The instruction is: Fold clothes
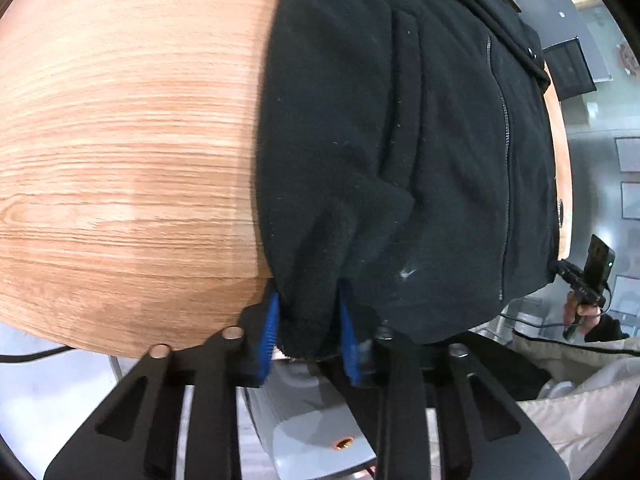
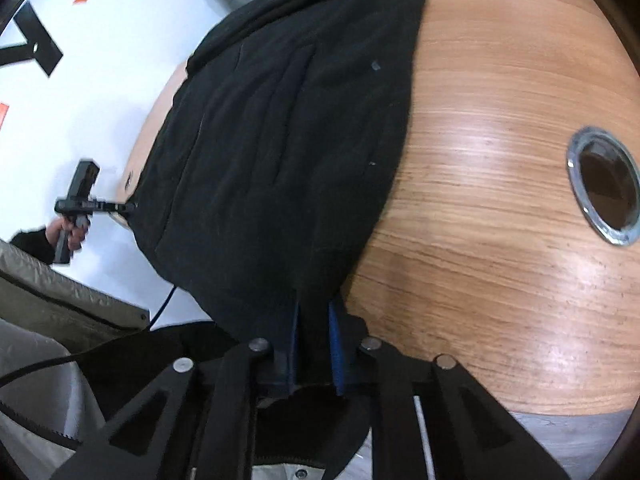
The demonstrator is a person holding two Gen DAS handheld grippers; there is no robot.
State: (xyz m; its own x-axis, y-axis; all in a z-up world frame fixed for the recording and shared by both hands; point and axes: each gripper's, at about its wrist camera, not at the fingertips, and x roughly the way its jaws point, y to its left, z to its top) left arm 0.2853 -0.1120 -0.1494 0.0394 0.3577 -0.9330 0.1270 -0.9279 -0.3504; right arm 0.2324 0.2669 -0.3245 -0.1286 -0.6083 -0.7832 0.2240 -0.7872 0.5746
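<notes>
A black fleece jacket [image 1: 400,140] with a zip lies spread on the wooden table [image 1: 120,140]. My left gripper [image 1: 308,308] is shut on a bunched corner of the jacket's near edge, its blue pads [image 1: 272,320] either side of the cloth. In the right wrist view the same jacket [image 2: 280,160] lies on the table [image 2: 500,240], and my right gripper [image 2: 314,312] is shut on its other near corner between blue pads [image 2: 334,340]. Each view shows the other gripper small at the jacket's far corner, the right one [image 1: 560,270] and the left one [image 2: 130,207].
A round metal-rimmed cable hole [image 2: 604,186] is set in the table to the right of the jacket. The table's near edge is just under both grippers. The person's light padded coat [image 1: 580,400] is below. A white floor with orange and black markings [image 2: 80,40] lies beyond.
</notes>
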